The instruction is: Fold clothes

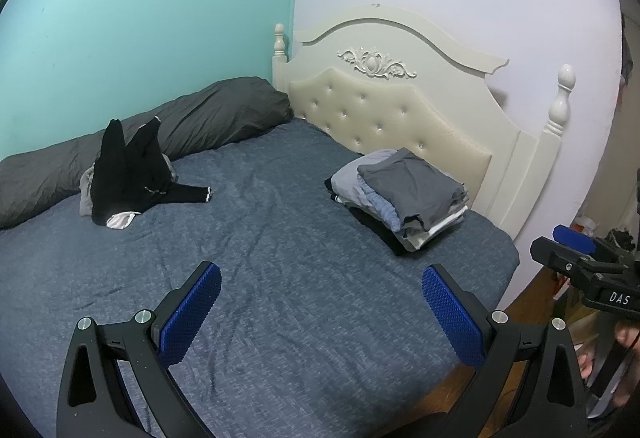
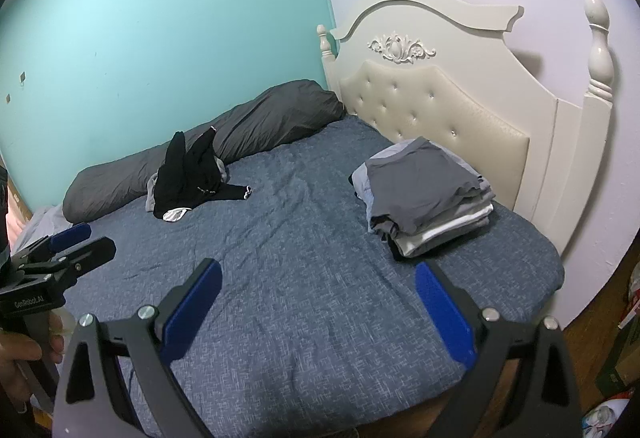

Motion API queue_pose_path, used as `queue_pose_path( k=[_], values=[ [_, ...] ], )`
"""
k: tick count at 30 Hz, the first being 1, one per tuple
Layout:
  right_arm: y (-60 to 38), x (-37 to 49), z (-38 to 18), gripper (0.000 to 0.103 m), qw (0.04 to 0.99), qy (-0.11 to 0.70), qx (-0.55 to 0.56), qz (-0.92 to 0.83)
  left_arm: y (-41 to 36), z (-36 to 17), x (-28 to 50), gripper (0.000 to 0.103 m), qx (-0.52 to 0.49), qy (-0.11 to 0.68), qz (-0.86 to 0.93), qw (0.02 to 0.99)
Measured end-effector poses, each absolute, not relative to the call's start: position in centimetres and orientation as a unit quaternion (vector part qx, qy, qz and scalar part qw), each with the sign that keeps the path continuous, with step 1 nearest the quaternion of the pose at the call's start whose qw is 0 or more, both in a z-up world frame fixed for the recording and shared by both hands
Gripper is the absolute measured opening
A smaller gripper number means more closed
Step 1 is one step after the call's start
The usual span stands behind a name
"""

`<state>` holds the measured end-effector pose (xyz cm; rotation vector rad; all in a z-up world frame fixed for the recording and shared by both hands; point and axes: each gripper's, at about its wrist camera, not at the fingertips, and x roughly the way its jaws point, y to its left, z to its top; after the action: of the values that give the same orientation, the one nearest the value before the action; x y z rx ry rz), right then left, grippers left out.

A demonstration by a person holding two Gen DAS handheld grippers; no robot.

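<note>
1. Blue-grey woven sheet on the bed point(image 1: 280, 278): the largest item, creased, bare across the middle and the near part. I hold both tools above its near edge.
2. Cream headboard point(image 1: 400, 105), tufted panel and carved crest, at the far right.
3. Dark grey bolster point(image 1: 200, 125) along the teal wall, far left.
4. Stack of folded clothes point(image 1: 408, 193), greys, pale blue, white and black, on the right side of the bed just in front of the headboard. It leans a little toward the near edge.
5. Pile of unfolded clothes point(image 1: 128, 177), far left, resting against the bolster: a black garment on top with a sleeve trailing right, grey and white pieces under it. This looks like the work left.
6. My left gripper point(image 1: 320, 314): jaws spread wide, nothing between the blue pads.
7. My right gripper point(image 2: 318, 312): jaws likewise spread wide and empty. In the left wrist view it shows at the far right edge, beyond the bed.

Risks, as I judge them:
- The black garment lies tangled over the others; a pinch there may lift several pieces together.
- The trailing sleeve may drag or snag on the creased sheet.
- A further piece set carelessly on the leaning stack could tip it toward the bed edge.
</note>
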<state>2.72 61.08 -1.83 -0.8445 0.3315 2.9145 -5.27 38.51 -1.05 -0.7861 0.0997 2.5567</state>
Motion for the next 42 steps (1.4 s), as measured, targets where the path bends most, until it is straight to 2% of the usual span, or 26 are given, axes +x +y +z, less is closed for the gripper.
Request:
queue_pose_path(
  k=[42],
  values=[
    [60.93,2.76,-2.06,0.098,0.043,0.112,-0.279,0.953,37.96,-1.37,-5.55,0.103,-0.293,0.035,0.927,0.23]
  ],
)
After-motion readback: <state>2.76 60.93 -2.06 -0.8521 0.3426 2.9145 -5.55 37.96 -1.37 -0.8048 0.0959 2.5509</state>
